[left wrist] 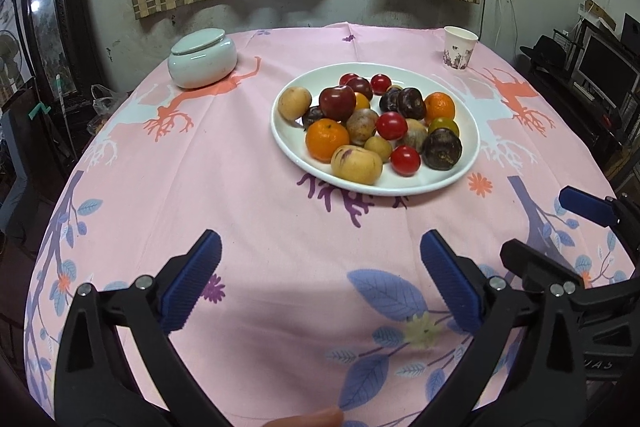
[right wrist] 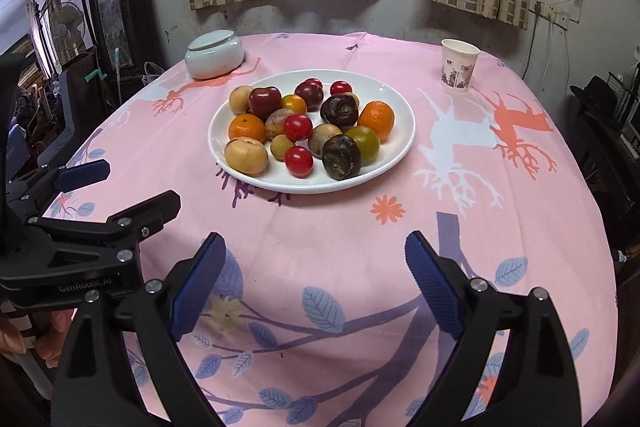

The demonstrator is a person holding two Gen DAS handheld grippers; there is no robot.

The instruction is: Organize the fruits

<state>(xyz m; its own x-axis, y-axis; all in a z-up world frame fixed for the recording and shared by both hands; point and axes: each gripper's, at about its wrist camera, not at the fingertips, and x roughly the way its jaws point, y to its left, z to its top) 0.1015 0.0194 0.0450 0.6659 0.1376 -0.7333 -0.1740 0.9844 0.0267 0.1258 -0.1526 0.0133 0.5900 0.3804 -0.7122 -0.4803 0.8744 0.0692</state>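
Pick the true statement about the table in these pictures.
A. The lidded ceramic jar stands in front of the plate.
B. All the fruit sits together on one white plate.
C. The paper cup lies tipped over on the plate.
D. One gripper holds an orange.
B: the fruit is all piled on the white plate, while the paper cup and lidded jar stand apart beyond it.

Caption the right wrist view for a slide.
Open right gripper above a pink tablecloth, facing a white plate of mixed fruit; jar and paper cup behind.
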